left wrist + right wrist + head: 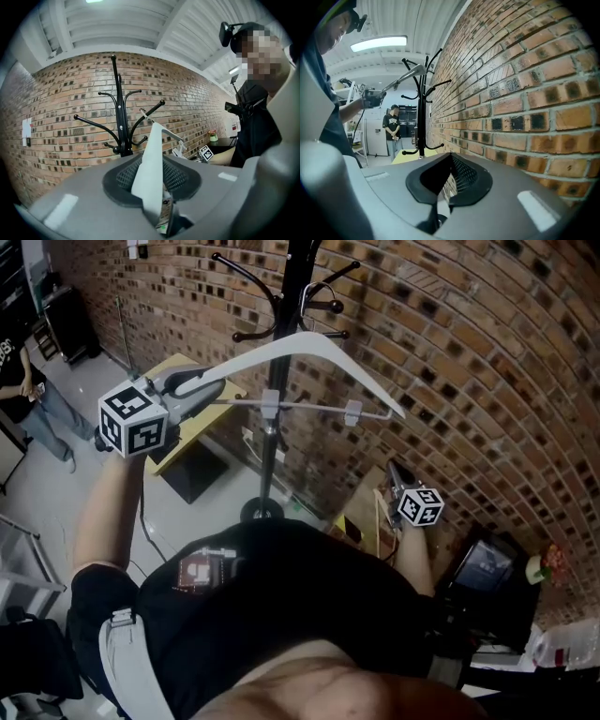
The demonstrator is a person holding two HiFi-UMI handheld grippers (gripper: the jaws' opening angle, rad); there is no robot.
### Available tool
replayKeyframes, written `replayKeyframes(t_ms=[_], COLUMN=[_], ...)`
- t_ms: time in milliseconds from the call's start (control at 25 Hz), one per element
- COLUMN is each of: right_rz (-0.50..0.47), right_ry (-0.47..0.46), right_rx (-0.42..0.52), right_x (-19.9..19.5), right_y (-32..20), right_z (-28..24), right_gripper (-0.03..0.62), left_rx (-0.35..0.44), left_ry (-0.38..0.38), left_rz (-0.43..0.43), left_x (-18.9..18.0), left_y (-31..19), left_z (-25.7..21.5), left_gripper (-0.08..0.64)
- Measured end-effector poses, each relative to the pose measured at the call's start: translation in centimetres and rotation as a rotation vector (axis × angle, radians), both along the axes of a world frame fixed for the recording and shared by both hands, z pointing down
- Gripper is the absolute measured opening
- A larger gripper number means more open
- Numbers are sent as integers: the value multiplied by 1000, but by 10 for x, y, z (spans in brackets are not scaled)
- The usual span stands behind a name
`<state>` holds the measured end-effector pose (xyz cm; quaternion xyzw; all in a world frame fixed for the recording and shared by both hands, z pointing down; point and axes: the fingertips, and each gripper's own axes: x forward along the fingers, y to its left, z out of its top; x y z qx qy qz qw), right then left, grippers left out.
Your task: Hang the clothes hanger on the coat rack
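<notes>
Clamped between the jaws of the left gripper (151,180), at the bottom middle of its own view, one end of the white hanger (152,154) is held, with its hook raised close to the upper prongs of the black coat rack (121,117) at mid-frame. Whether the hook is seated on a prong cannot be told. Lower right in the head view, the right gripper (394,472) is seen well apart from the hanger, beside the brick wall (487,381), its jaws drawn together on nothing.

White hanger (314,339) at the black coat rack (296,282)
Roughly level, clip bar beneath, hook close beside the rack's upper arms.
</notes>
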<state>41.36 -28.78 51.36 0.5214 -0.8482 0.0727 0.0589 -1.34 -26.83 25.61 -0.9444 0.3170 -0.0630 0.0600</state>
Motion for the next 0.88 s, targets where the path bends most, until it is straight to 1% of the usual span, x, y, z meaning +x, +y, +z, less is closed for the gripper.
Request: replayKeyframes(t_ms=[160, 360, 600, 800, 880], right_rz=[11, 26, 35, 44, 41], right_ry=[-4, -2, 7, 8, 7], right_rx=[-1, -10, -25, -33, -33], right_x=[6, 17, 25, 29, 28], right_y=[3, 9, 15, 16, 16], right_z=[3, 8, 14, 17, 17], right_gripper=[14, 14, 14, 14, 14], left_rx=[-21, -54, -93, -108, -101], left_ry=[-20, -18, -63, -23, -8], left_rz=[-19, -46, -103, -89, -93], left_x=[4, 0, -10, -15, -18], left_y=[-14, -30, -49, -54, -55], left_z=[22, 50, 94, 113, 121], left_gripper=[100, 100, 101, 103, 104])
